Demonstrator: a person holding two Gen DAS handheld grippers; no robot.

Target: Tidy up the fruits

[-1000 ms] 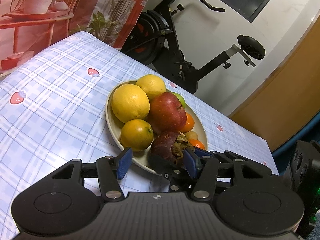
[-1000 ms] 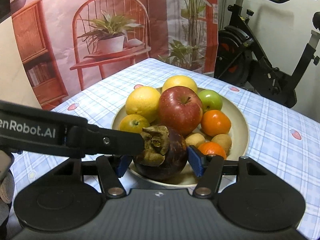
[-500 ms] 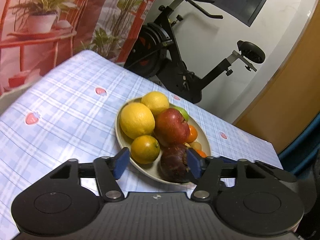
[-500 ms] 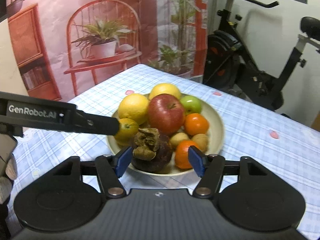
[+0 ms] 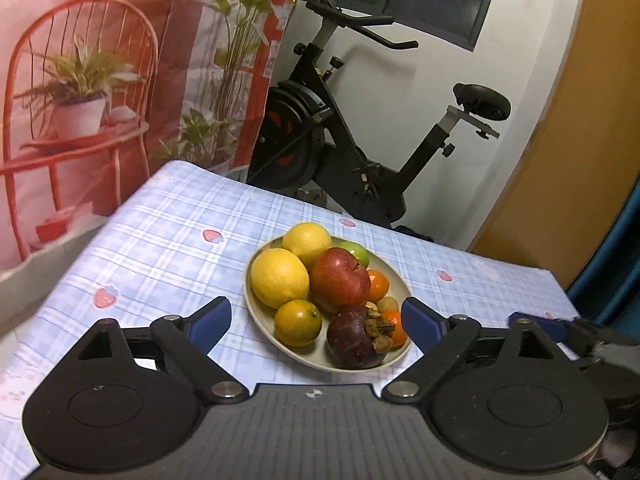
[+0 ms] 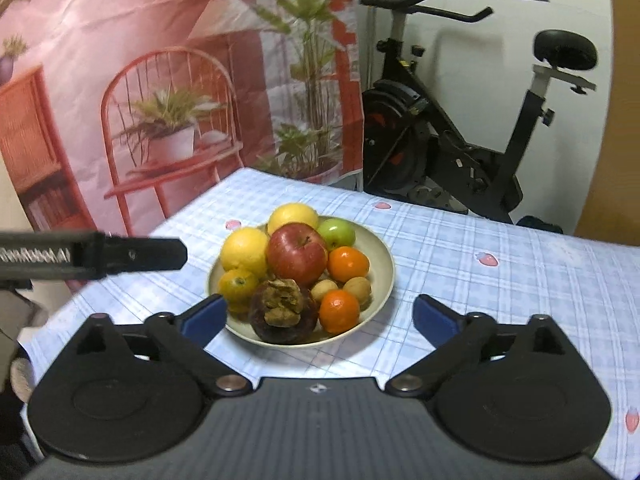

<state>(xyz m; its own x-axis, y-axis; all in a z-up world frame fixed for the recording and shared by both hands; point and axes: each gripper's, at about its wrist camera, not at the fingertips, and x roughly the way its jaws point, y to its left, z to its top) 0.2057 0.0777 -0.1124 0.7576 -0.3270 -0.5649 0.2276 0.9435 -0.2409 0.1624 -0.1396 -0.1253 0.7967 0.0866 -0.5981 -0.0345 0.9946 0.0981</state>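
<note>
While both my claws hang above the near edge of the tabletop (image 5: 168,236), neither grips anything. My left claw (image 5: 316,320) has just been spreading its jaws, and they now stand wide with only air between the blue pads (image 5: 210,322). My right claw (image 6: 318,316) has just been opening too; its jaws gape wide, and its pads (image 6: 434,318) touch no fruit.

All the fruit sits in the bowl (image 6: 380,256), which rests on the checked cloth about midway across the tabletop. A mangosteen (image 6: 284,312) lies at the bowl's near rim, its dry brown cap turned up. Behind it stands a red apple (image 6: 297,254), with two lemons (image 6: 245,250) toward the left and far side of the bowl and a green apple (image 6: 337,233) at the far side. A small orange (image 6: 238,285) sits at the near left, touching the mangosteen. Two tangerines (image 6: 348,264) and some small brown fruits (image 6: 358,288) fill the right side.

From the right wrist view, one finger of my left claw (image 6: 132,256) reaches in from the left, clear of the bowl. An exercise bike (image 5: 340,148) stands beyond the far edge.
</note>
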